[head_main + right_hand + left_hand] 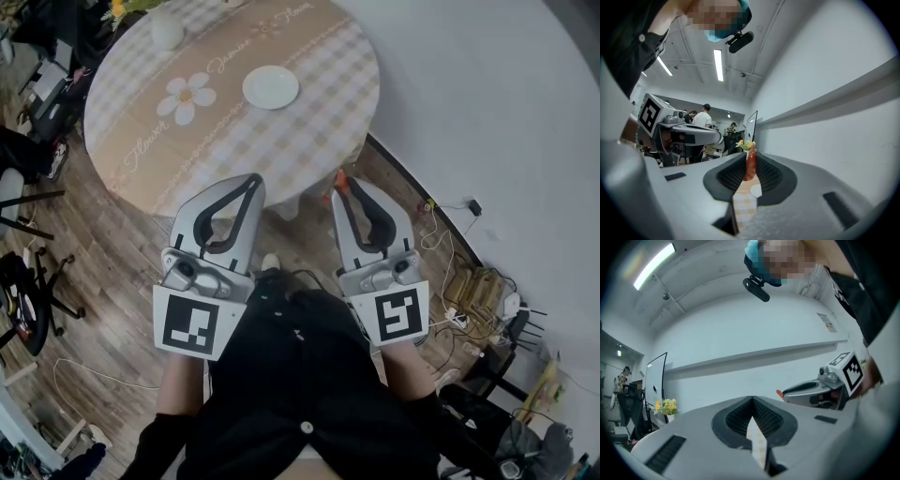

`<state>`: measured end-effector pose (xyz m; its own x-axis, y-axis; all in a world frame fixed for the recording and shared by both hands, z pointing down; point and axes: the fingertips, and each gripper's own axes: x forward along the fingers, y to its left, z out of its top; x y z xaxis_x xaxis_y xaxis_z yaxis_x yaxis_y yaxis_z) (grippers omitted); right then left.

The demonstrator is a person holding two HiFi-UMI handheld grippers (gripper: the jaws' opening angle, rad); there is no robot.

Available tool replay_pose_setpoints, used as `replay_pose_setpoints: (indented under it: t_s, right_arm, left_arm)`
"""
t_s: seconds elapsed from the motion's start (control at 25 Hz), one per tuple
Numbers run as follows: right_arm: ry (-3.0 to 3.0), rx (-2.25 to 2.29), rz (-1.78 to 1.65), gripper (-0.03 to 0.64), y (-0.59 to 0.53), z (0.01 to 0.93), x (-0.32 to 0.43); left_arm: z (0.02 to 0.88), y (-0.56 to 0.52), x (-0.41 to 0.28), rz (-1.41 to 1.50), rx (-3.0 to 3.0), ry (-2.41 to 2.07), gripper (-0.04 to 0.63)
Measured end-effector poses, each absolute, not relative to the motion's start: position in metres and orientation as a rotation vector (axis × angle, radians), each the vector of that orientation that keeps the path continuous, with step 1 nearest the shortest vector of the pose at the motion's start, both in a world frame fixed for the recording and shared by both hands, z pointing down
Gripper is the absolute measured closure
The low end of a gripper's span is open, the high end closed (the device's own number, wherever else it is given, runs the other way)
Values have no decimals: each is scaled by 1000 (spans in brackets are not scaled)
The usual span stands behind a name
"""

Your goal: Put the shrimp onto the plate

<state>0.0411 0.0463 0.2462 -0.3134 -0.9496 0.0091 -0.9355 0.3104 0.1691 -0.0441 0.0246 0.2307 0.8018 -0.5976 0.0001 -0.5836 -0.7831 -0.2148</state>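
My left gripper (249, 185) is pressed together on nothing and hangs well short of the plate (271, 87), off the table's (141, 103) near edge. The right gripper (344, 187) pinches the shrimp (750, 164) at its tips, also well short of the plate and to its right. I'd call this the carry step. Next I must reach the right gripper forward over the plate, lower it, then release.

Left gripper (249, 184): grey curved shell, black ribbed pads, white cube (199, 323) bearing a black square marker.
Right gripper (343, 184): same grey shell, black pads, matching marker block.
Clothing (300, 375): black top, pale buttons.
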Motion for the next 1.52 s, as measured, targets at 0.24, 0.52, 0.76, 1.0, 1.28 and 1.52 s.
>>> replay_pose_setpoints:
  t_s: [0.24, 0.52, 0.76, 1.0, 1.28, 1.52]
  right_arm:
    - [-2443, 1784, -192, 571, 30, 250, 37]
    - [-2427, 1779, -188, 571, 19, 250, 37]
    - [-2434, 1773, -186, 571, 9, 251, 44]
    - [-2467, 1746, -167, 571, -11, 256, 58]
    - [-2528, 1663, -152, 571, -50, 259, 78]
    - [-2570, 1574, -140, 571, -81, 264, 95]
  left_arm:
    - [238, 4, -51, -109, -2801, 931, 594]
    - [238, -8, -51, -101, -2805, 923, 594]
    - [239, -18, -44, -105, -2799, 936, 594]
    - [239, -34, -31, -118, -2786, 983, 594]
    - [238, -66, -12, -133, -2757, 1071, 594]
    - [241, -90, 0, -156, -2728, 1168, 594]
